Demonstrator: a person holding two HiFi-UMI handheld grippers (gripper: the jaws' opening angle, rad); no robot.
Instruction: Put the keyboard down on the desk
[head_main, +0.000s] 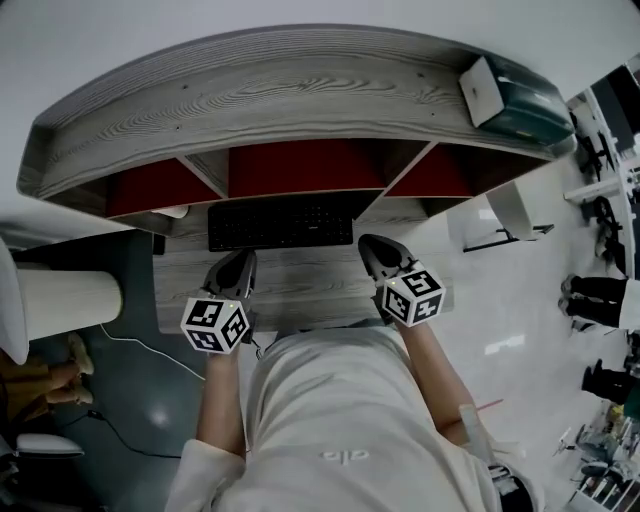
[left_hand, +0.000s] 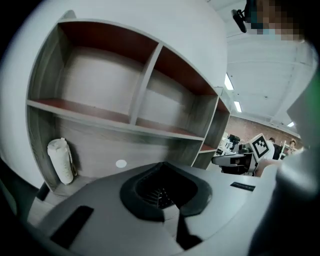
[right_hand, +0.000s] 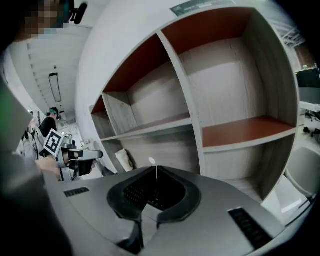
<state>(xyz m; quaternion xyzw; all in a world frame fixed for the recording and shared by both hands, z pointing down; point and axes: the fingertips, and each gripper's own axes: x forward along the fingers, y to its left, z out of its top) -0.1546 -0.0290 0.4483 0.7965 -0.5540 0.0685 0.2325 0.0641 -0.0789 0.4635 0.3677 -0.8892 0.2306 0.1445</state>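
Keyboard (head_main: 280, 222) black, long, flat on grey woodgrain desk (head_main: 300, 288).

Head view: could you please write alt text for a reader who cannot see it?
A black rectangular keyboard lies on the grey wood-grain desk, in front of a curved grey shelf unit with red-backed compartments. Seen from above, a person in a pale shirt holds the left gripper and the right gripper near its front edge, jaws shut and empty.
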